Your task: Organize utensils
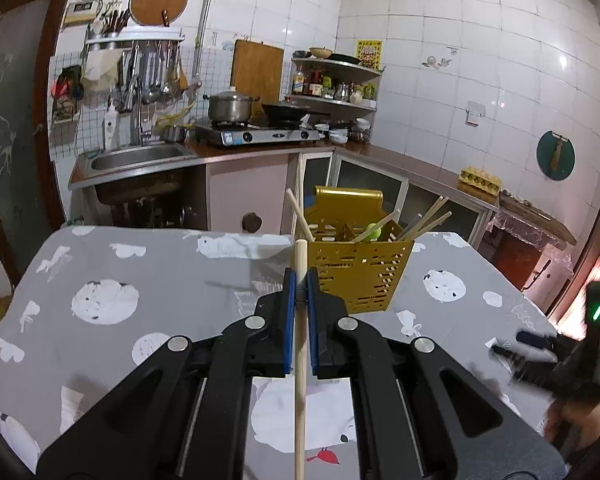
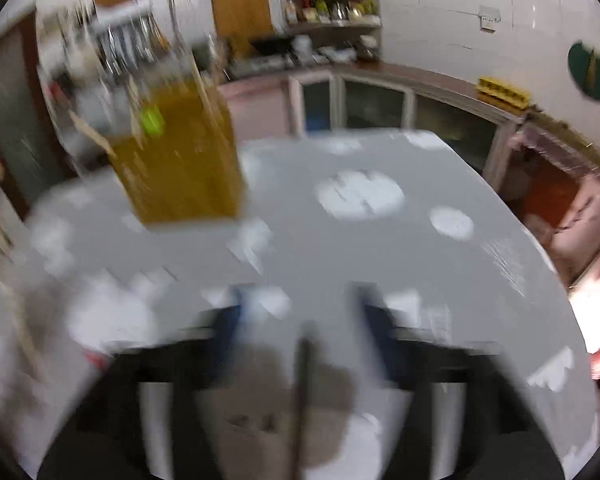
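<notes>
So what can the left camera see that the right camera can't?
Only the left wrist view shows the left gripper shut on a wooden chopstick, the sink, and the right gripper as a blur at the edge.

Only the right wrist view shows the right gripper's fingers from behind, spread apart with nothing between them, though it is very blurry.

Both show the gold utensil holder with chopsticks in it, standing on the grey tablecloth.
</notes>
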{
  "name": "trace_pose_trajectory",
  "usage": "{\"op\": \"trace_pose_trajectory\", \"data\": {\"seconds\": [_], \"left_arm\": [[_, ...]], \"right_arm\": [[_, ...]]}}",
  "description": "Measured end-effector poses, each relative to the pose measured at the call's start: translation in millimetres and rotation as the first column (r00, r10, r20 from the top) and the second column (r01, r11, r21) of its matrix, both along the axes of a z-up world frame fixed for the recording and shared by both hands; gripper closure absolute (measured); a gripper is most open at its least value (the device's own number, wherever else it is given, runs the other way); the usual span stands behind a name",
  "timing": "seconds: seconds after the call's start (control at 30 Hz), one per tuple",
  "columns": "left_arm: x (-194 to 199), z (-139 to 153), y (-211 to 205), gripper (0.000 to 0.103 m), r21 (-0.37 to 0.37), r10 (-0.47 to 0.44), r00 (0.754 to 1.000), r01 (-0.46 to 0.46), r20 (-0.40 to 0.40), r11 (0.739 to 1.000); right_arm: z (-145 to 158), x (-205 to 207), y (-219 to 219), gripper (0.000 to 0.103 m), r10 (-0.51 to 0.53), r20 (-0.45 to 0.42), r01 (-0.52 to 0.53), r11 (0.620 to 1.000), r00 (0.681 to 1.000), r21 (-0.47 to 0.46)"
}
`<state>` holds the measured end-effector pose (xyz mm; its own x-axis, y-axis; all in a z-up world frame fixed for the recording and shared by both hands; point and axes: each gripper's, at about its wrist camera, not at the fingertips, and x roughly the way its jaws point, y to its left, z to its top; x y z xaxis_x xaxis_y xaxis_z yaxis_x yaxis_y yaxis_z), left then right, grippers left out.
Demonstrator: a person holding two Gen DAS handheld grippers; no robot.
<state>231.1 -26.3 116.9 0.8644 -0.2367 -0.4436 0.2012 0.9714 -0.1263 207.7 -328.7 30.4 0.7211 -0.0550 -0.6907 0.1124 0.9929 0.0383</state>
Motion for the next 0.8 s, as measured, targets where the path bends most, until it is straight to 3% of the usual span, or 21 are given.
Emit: {"op": "trace_pose_trajectory", "data": {"seconds": [0.03,0.1,0.13,0.17,0.23,0.43,0.6,0.63,0.8], "left_arm": [[0,-1,-1,0.098,0.002,0.0,1.0,0.0,-0.004,1.0],[-1,-2,-2,0.098,0.016,-0.001,1.0,0.001,-0.006,1.0],[-1,-3,-2,0.098,0.022,0.0,1.0,0.0,-0.005,1.0],[-2,-3,-2,0.098,0.024,0.0,1.0,0.0,-0.006,1.0],[-3,-4,-1,0.098,0.023,0.001,1.0,-0.001,-0.01,1.0],[1,-12,0,0.098,0.028,0.011,0.999,-0.01,-0.035,1.0],[5,-19,-1,0.098,0.031,0.015,0.998,-0.013,-0.055,0.999],[5,-20,-1,0.098,0.033,0.015,0.998,-0.013,-0.056,0.999],[7,-16,-2,0.098,0.033,0.009,0.999,-0.008,-0.05,0.999]], "right_arm": [[-8,0,1,0.035,0.001,-0.008,-0.001,1.0,1.0,-0.025],[-26,4,5,0.05,-0.009,-0.05,0.005,0.997,0.999,-0.072],[-32,6,4,0.068,-0.011,-0.077,0.006,0.998,0.997,-0.068],[-40,10,2,0.074,-0.006,-0.11,0.003,1.0,0.994,-0.029],[-44,12,-2,0.074,-0.007,-0.126,0.007,1.0,0.992,0.001],[-47,17,13,0.074,0.003,-0.157,-0.01,0.999,0.988,-0.04],[-59,21,9,0.086,-0.02,-0.199,0.021,1.0,0.98,0.004],[-59,21,7,0.093,-0.02,-0.197,0.024,1.0,0.98,0.017],[-49,21,2,0.093,-0.004,-0.164,0.018,0.996,0.986,0.082]]}}
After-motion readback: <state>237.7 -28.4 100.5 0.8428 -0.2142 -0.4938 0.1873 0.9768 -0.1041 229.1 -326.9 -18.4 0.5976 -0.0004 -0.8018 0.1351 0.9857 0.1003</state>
